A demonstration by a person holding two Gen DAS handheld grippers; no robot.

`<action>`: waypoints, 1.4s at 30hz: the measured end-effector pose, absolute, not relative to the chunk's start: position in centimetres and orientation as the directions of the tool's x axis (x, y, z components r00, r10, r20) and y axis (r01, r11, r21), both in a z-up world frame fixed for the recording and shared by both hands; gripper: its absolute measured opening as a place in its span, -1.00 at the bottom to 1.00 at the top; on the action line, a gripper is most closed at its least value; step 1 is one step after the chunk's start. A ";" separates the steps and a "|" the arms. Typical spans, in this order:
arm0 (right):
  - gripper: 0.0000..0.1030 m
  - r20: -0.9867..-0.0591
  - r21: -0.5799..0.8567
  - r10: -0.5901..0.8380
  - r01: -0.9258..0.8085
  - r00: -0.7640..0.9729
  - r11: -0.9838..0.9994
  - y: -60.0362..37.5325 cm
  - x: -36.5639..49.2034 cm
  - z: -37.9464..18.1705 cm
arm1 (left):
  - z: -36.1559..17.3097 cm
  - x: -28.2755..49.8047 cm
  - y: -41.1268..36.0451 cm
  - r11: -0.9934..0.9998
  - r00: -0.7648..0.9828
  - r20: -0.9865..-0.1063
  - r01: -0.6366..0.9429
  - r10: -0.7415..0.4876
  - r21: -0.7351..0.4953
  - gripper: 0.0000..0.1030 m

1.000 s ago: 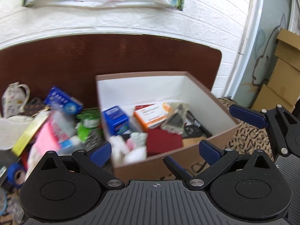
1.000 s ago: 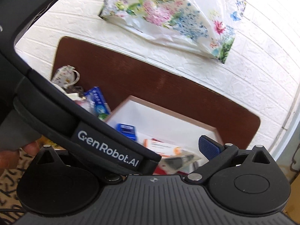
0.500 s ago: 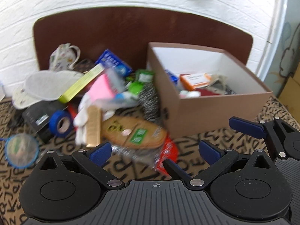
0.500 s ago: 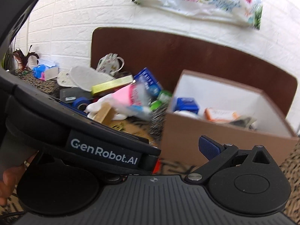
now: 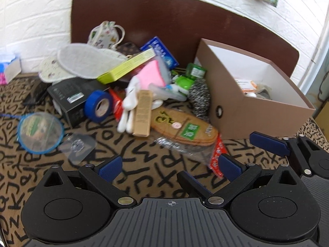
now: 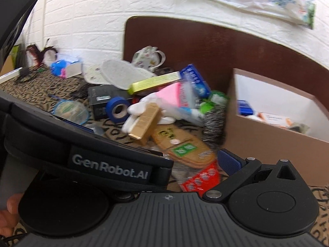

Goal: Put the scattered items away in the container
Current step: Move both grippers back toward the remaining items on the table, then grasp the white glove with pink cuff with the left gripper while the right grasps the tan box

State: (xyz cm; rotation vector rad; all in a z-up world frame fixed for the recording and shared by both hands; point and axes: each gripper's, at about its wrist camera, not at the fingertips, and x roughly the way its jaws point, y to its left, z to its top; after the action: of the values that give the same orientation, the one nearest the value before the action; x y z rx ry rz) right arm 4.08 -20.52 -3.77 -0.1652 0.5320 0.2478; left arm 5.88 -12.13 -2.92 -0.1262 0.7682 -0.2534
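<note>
From the left wrist camera, the left hand-held gripper (image 5: 168, 167) has its two blue fingers spread wide apart, and nothing is between them. Straight in front of it lies a brown shoe insole in clear wrap (image 5: 185, 129). It is the closest thing in the pile. Its long side runs from the upper left down to the lower right, so it lies slanted across the line of the fingers. A red packet (image 5: 216, 156) pokes out from under its near end, just beside the right finger. The brown box (image 5: 257, 115) stands to the right of the pile, close to the insole's far end. It already has a few things inside. Farther back are a tan carton (image 5: 141, 113) lying on a white glove (image 5: 129, 103), a roll of blue tape (image 5: 98, 106) and a wire scrubber (image 5: 200, 98). The other tool's blue finger shows at the right edge.

From the right wrist camera, the right hand-held gripper (image 6: 193, 164) shows only one blue finger (image 6: 229, 162). The left tool's black body covers the other one, so I cannot tell if it is spread or pressed together. This view looks deeper into the box and shows a small blue box (image 6: 244, 108) in there, which the left view hides behind the wall. The left view alone shows the bare cloth on the bench (image 5: 144, 173) between the fingers and the insole.

I think the left tool is nearer the insole and would need to turn a little to pinch across it.
</note>
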 end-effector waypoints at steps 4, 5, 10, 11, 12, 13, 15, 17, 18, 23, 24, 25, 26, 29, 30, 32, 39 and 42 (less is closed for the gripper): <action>0.99 -0.538 -0.091 0.212 -0.306 0.816 0.948 -19.4 4.7 -4.6 | -3.6 5.8 -9.8 0.967 0.696 -0.673 0.144 -0.251 -0.211 1.00; 0.99 -0.541 -0.095 0.214 -0.312 0.813 0.945 -19.1 4.9 -4.9 | -3.6 5.9 -9.2 0.968 0.700 -0.671 0.133 -0.243 -0.212 1.00; 0.98 -0.536 -0.112 0.206 -0.311 0.819 0.944 -18.5 5.9 -5.4 | -3.6 7.4 -7.3 0.968 0.710 -0.663 0.114 -0.238 -0.226 0.93; 0.97 -0.533 -0.109 0.202 -0.304 0.821 0.946 -18.5 6.3 -5.4 | -3.6 7.8 -7.2 0.969 0.711 -0.662 0.117 -0.235 -0.219 0.85; 0.96 -0.531 -0.103 0.200 -0.297 0.824 0.949 -18.5 6.6 -5.4 | -3.6 8.2 -7.0 0.970 0.710 -0.665 0.122 -0.232 -0.209 0.77; 0.95 -0.529 -0.096 0.199 -0.292 0.825 0.952 -18.5 7.0 -5.4 | -3.6 8.6 -6.8 0.972 0.707 -0.669 0.125 -0.229 -0.200 0.74; 0.93 -0.529 -0.084 0.200 -0.285 0.825 0.955 -18.4 7.7 -5.5 | -3.8 9.1 -6.2 0.973 0.707 -0.672 0.116 -0.222 -0.199 0.70; 0.91 -0.526 -0.076 0.206 -0.287 0.825 0.955 -18.3 8.2 -5.6 | -4.1 9.5 -5.5 0.972 0.705 -0.673 0.106 -0.222 -0.209 0.66; 0.88 -0.526 -0.074 0.208 -0.288 0.825 0.955 -18.1 8.5 -5.7 | -4.2 9.8 -5.2 0.972 0.702 -0.676 0.102 -0.222 -0.212 0.62; 0.69 -0.540 -0.072 0.222 -0.307 0.812 0.949 -17.2 10.2 -6.5 | -4.5 11.3 -5.2 0.972 0.695 -0.683 0.118 -0.226 -0.202 0.48; 0.61 -0.544 -0.070 0.225 -0.311 0.808 0.948 -17.1 10.5 -6.7 | -4.6 11.7 -5.2 0.972 0.693 -0.684 0.120 -0.228 -0.202 0.46; 0.54 -0.549 -0.069 0.228 -0.316 0.804 0.946 -17.0 10.8 -6.9 | -4.7 12.1 -5.4 0.971 0.689 -0.686 0.124 -0.233 -0.205 0.43; 0.51 -0.554 -0.069 0.231 -0.321 0.800 0.945 -16.8 11.1 -7.1 | -4.8 12.6 -5.5 0.969 0.685 -0.688 0.130 -0.239 -0.208 0.38; 0.36 -0.569 -0.064 0.240 -0.333 0.786 0.941 -16.6 12.1 -7.5 | -5.3 14.0 -6.0 0.968 0.674 -0.696 0.143 -0.249 -0.208 0.29; 0.32 -0.573 -0.058 0.244 -0.336 0.782 0.940 -16.5 12.3 -7.6 | -5.5 14.4 -6.2 0.968 0.670 -0.700 0.143 -0.247 -0.205 0.25; 0.29 -0.579 -0.048 0.252 -0.342 0.775 0.939 -16.5 12.9 -7.8 | -5.9 15.4 -6.4 0.966 0.657 -0.709 0.143 -0.255 -0.215 0.21; 0.07 -0.597 -0.010 0.273 -0.347 0.755 0.938 -16.5 14.5 -8.5 | -6.1 17.2 -6.6 0.951 0.654 -0.692 0.170 -0.305 -0.259 -0.26; -0.24 -0.599 0.020 0.312 -0.375 0.737 0.927 -16.5 14.7 -8.6 | -6.1 17.7 -6.5 0.935 0.638 -0.687 0.187 -0.349 -0.302 -0.64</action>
State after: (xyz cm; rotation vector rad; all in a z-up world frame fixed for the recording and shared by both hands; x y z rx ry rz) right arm 14.73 -16.51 -8.59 -0.1047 0.6387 0.3780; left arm 17.68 -6.48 -6.12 -0.2103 0.8254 -0.3087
